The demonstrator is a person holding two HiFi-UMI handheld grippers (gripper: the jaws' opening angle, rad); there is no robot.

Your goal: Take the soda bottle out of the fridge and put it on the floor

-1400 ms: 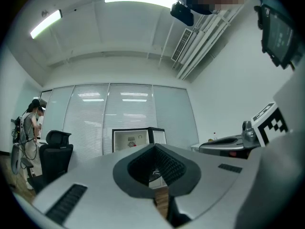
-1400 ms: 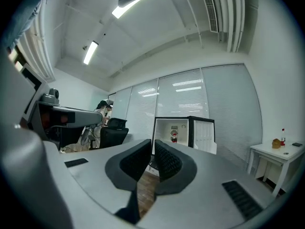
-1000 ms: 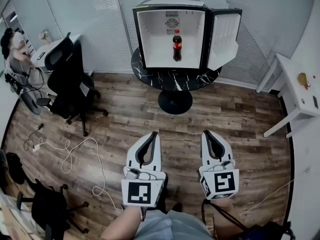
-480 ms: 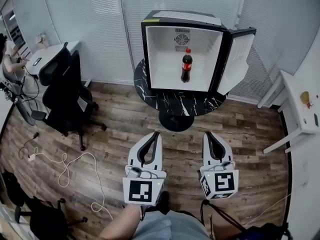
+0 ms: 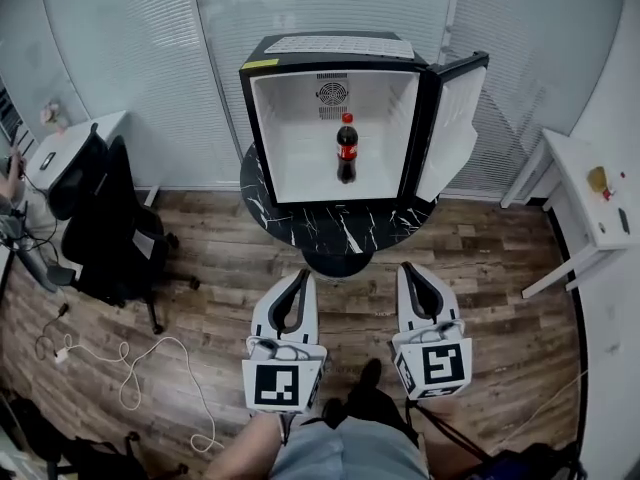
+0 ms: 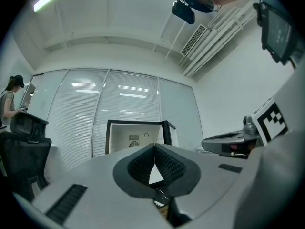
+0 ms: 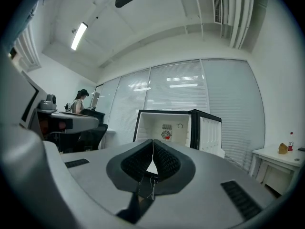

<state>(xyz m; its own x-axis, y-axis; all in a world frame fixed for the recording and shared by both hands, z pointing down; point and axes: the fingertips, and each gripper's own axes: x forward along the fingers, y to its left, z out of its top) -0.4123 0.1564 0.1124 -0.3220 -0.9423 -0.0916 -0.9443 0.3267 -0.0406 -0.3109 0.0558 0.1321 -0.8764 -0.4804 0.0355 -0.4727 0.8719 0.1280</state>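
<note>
A dark soda bottle (image 5: pixel 346 150) with a red cap and label stands upright in the middle of the open white-lined fridge (image 5: pixel 300 63). The fridge's door (image 5: pixel 452 123) is swung out to the right. It sits on a round black marble table (image 5: pixel 335 230). My left gripper (image 5: pixel 300 277) and right gripper (image 5: pixel 408 269) point side by side at the fridge, well short of the table, over the wooden floor. Both are shut and hold nothing; the right one's jaws have just closed the last bit. In both gripper views the fridge (image 6: pixel 119 138) (image 7: pixel 167 125) lies straight ahead, and the jaws hide the bottle.
A black office chair (image 5: pixel 105 223) and a white desk (image 5: pixel 55 153) stand at the left. Below them a white cable (image 5: pixel 130 368) lies looped on the floor. Another white table (image 5: pixel 590 193) with small items is at the right. A person (image 6: pixel 7 109) stands far left.
Both grippers have travelled forward together toward the fridge, which now looks nearer and larger. The chair and cable have slid back toward the lower left.
</note>
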